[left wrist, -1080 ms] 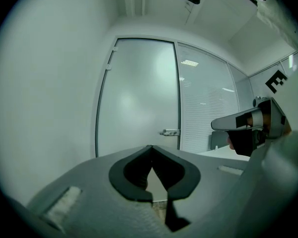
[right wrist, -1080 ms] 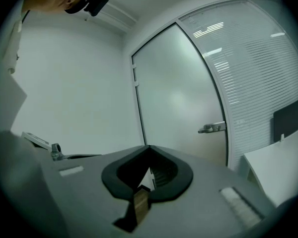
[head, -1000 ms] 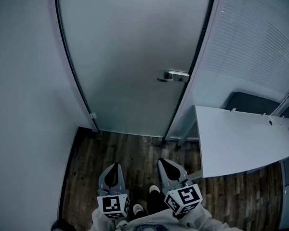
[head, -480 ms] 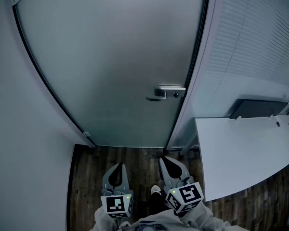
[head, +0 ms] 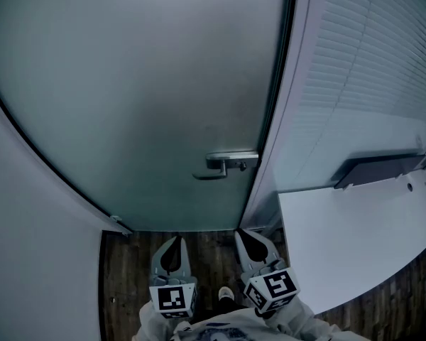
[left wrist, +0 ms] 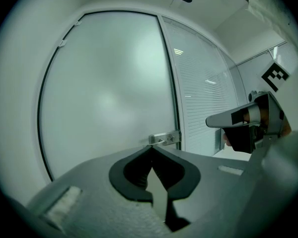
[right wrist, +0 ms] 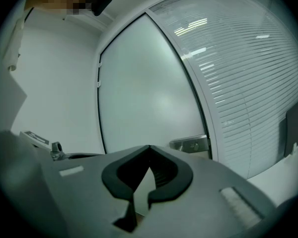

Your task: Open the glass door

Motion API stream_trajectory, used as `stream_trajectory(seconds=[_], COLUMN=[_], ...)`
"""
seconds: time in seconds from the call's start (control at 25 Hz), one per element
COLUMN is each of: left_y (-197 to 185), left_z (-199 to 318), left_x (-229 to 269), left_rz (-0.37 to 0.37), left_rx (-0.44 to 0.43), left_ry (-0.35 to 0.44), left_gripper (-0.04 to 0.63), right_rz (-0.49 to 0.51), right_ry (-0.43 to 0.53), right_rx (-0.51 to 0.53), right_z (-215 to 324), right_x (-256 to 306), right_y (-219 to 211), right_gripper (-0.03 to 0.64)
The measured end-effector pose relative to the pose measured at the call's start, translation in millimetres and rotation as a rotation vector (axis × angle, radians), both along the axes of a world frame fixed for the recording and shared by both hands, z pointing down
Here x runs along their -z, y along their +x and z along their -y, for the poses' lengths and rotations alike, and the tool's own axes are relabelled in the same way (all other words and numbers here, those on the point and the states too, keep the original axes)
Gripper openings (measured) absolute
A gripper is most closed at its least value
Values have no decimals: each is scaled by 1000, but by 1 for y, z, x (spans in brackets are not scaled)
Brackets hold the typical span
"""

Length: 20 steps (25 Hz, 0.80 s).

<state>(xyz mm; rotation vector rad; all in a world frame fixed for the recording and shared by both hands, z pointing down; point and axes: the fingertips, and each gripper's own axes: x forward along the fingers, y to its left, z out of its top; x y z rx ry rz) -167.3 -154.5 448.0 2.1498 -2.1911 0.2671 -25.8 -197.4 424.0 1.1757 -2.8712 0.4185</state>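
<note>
Left gripper (head: 175,241) and right gripper (head: 243,234), both clenched and empty, face the shut door (head: 142,105).
Its handle (head: 224,163) sits at the door's right edge, apart from both grippers, with the desk (head: 355,240) further right. This looks like the approach: next, one gripper must open, reach the handle, clamp it and press down.

The dark wood-plank floor (head: 124,275) carries a person's light-toed shoe (head: 226,293) (only its tip shows) near the bottom edge, and a white desk (head: 341,240) stands over the floor's right side.
</note>
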Motion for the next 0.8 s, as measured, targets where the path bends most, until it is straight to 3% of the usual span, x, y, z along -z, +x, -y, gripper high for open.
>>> stream_trajectory(seconds=[0.2,0.56,0.68,0.8], left_y=[4,-5,-7,-8], left_z=[39,78,86,98], left_x=[-16,-18,-26,-39], left_rz=[124,150,196,321], left_rx=[-24,-97,-133,-183], left_ry=[-17,-41,-76,-108], left_gripper=[5,9,94,157], right_rz=[1,6,-3,-5], right_ry=[-11,-24,-18,-16], right_rx=[-53,-175,-204,-232], right_z=[27,41,41,42], right_x=[-20,-17,-14,-13], right_y=[16,37,42,45], right_gripper=[5,5,5,5])
